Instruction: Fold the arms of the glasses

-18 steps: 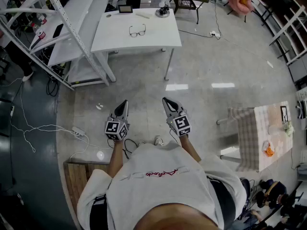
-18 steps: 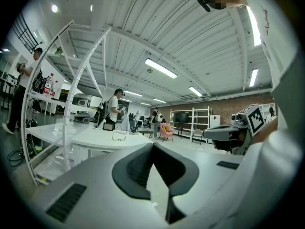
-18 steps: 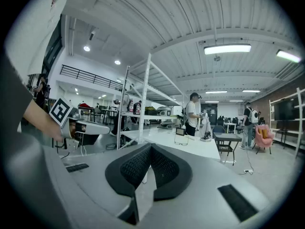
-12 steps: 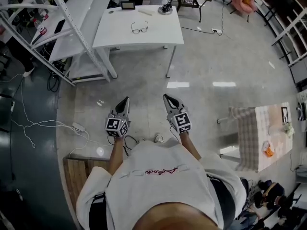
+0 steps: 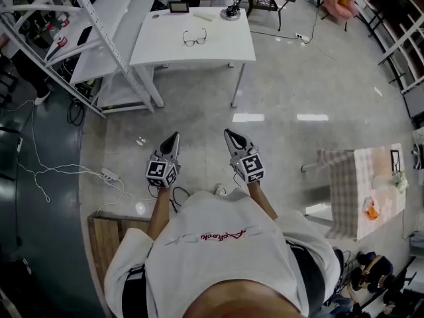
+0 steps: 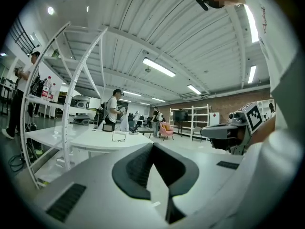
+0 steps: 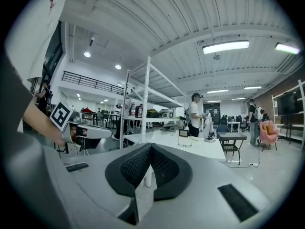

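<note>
**In a busy workshop, the folding has yet to start**

A grey workshop floor (image 5: 285, 91) fills the head view, crossed by cables and ringed by shelving. Nearest, a person in a pale shirt (image 5: 218, 244) holds the left gripper (image 5: 172, 140) and the right gripper (image 5: 230, 136) out at waist height. Each has its jaws pressed together on nothing, tips aimed ahead. Open floor separates them from a white table (image 5: 159, 52). The glasses (image 5: 194, 40) lie there near the far edge, well apart from both tools, arms apparently spread. Beyond stand a small screen (image 5: 178, 7) and, in the gripper views, other people at benches. By this showing nothing of the task is done: the approach, the grasp and both arm folds all remain.
</note>
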`<state>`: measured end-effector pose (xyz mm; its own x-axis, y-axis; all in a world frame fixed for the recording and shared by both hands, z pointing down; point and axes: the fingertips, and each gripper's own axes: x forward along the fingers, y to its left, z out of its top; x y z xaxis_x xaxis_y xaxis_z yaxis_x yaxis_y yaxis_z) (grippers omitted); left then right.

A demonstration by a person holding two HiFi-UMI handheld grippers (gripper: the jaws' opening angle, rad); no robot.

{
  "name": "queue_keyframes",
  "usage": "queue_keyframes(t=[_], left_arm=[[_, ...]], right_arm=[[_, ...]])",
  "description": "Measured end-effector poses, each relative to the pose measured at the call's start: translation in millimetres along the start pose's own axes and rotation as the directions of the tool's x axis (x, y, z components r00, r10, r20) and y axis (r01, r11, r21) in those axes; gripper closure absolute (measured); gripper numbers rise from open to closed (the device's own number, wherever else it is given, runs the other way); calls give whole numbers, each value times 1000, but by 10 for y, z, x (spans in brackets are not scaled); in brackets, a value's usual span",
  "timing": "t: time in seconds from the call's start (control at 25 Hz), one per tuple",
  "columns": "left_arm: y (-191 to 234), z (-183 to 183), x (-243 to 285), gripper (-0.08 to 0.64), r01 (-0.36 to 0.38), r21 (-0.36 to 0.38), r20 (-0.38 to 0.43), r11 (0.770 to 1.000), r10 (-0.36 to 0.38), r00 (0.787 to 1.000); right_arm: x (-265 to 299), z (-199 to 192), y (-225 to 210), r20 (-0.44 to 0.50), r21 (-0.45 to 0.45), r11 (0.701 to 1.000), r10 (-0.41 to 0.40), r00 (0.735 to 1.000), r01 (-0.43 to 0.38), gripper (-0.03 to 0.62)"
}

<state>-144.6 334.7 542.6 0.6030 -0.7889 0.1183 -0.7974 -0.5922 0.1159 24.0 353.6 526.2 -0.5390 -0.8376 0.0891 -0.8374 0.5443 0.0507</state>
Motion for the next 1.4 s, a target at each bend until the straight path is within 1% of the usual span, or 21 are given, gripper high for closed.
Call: queue_keyframes(t=[0.08, 0.28, 0.48, 0.84, 1.12, 1.4], left_arm=[[-13, 8, 33, 538, 2, 12, 0, 1000, -2, 1000], [-114, 33, 162, 537, 7, 2, 9, 1000, -7, 1000], [-220, 39, 300, 537, 1, 1, 3, 1000, -1, 1000], [-360, -68, 467, 537, -26, -8, -9, 1000, 26, 1000], [-252, -159, 595, 537, -50, -32, -12, 998, 49, 999], [-60, -241, 866, 537, -43, -51, -28, 998, 42, 999]], right_arm=[[-2, 5, -31, 9, -2, 1000, 1, 1000, -1, 561], [-33, -14, -166, 13, -9, 1000, -5, 1000, 5, 561], [-77, -24, -283, 11, -5, 1000, 16, 1000, -16, 561], [-113, -184, -462, -11, 2, 998, 59, 998, -59, 561], [67, -206, -574, -28, -4, 996, 87, 996, -88, 561], [362, -291, -751, -49, 4, 997, 82, 995, -82, 561]])
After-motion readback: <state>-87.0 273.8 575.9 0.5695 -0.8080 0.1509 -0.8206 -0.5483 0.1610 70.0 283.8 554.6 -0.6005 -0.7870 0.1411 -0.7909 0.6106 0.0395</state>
